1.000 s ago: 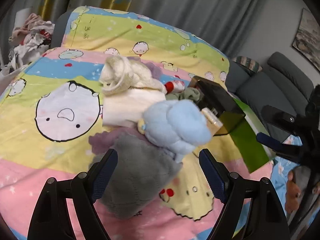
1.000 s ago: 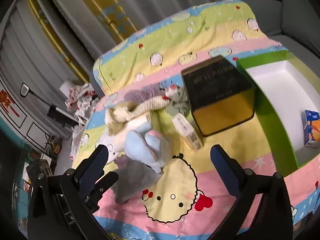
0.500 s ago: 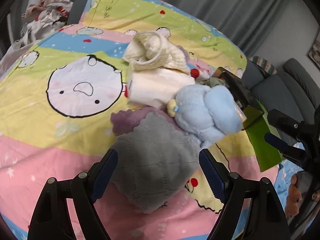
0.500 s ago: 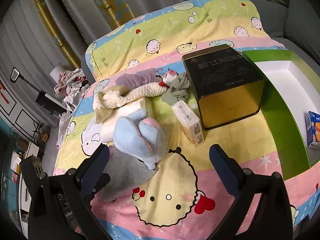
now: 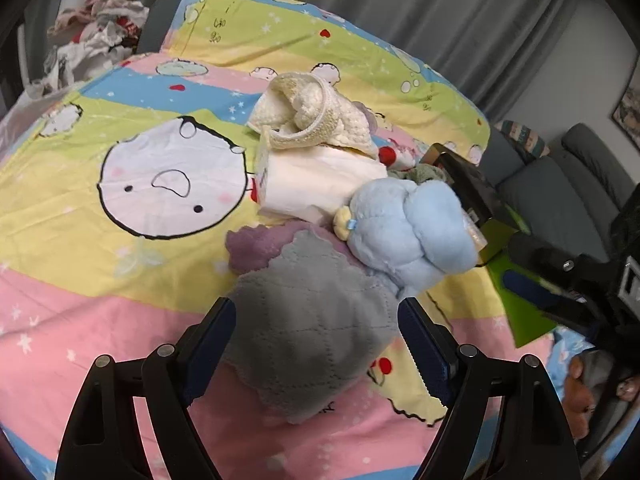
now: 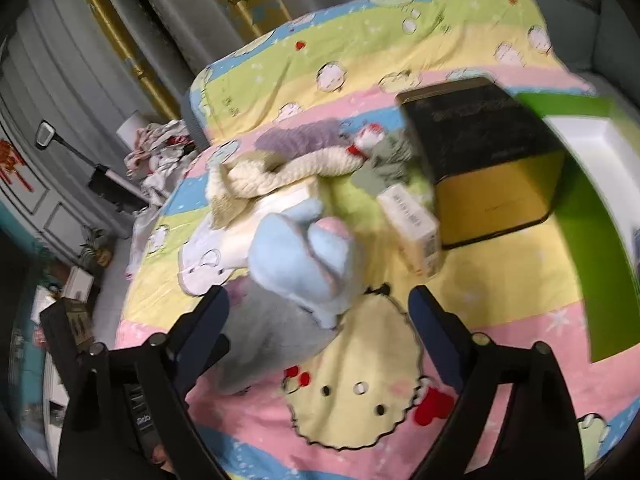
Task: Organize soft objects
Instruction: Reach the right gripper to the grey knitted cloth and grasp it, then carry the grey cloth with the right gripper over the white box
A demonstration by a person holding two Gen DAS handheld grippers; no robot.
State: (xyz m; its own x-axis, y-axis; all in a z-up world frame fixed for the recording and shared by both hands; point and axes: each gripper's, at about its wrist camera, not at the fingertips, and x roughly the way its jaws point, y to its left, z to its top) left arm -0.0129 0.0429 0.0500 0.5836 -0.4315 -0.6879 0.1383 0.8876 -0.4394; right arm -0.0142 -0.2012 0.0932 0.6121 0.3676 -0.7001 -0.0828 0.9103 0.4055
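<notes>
**Soft goods: sorting not begun, all items loose on the bedspread**

Item 1. Grey quilted cloth [image 5: 316, 336]: lies flat on the cartoon bedspread [image 5: 120, 272], partly over a purple cloth [image 5: 256, 244]. The left gripper [image 5: 312, 344] hovers astride it, jaws released and wide, pads not pressing; nothing held.

Item 2. Light-blue plush toy [image 5: 408, 228]: rests on the far edge of the grey cloth and leans against a white folded pack [image 5: 320, 184]. In the right wrist view it sits just ahead of the right gripper [image 6: 320, 320], whose jaws are closing with only the plush's lower edge and the cloth between them; no grip made.

Item 3. Cream knitted piece [image 5: 312, 120]: heaped on the white pack, untouched.

Item 4. A second purple fleecy piece [image 6: 300, 140] and a small grey-green soft item [image 6: 384, 164] lie beyond, next to the dark tin box [image 6: 480, 152]. That view is motion-blurred, so what they are is uncertain.

Hard goods nearby: a small cream carton [image 6: 416, 236] against the tin; a green tray [image 6: 580, 216] with a white interior at the bed's right edge, probably the destination.

Status: no soft item appears to be in the tray; every piece remains in the central heap. Outstanding: pick up each piece and stow or stack it, with the grey cloth and the plush likely first.
</notes>
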